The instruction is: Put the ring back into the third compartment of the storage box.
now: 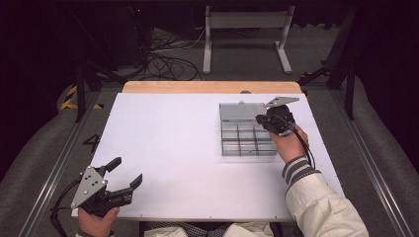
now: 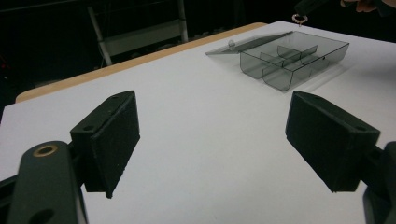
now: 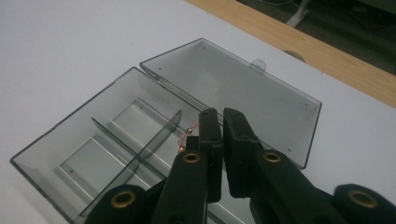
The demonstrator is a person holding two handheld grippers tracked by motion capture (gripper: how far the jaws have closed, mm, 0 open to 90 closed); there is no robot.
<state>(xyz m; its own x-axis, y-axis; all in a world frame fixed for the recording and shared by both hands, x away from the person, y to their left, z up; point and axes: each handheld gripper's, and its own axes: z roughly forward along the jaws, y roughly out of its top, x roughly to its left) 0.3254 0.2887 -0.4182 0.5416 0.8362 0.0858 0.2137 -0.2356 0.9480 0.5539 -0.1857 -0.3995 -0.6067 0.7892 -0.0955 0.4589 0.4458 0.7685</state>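
Observation:
A clear grey compartment box (image 1: 247,142) lies open at the right back of the white table (image 1: 168,148), its lid (image 1: 239,111) folded flat behind it. My right gripper (image 1: 263,121) hangs over the box's right back corner. In the right gripper view its jaws (image 3: 219,116) are shut above the dividers (image 3: 154,135), pinching a small pink piece with gold beads (image 3: 185,140). In the left gripper view the same piece shows as a little ring (image 2: 299,19) dangling above the box (image 2: 294,58). My left gripper (image 1: 127,171) rests at the front left, wide open and holding nothing (image 2: 212,140).
A wooden strip (image 1: 212,87) runs along the table's far edge. Behind it stand a grey metal frame (image 1: 247,34) and loose cables (image 1: 168,59) on the floor. A metal rail (image 1: 54,168) borders the table's left side.

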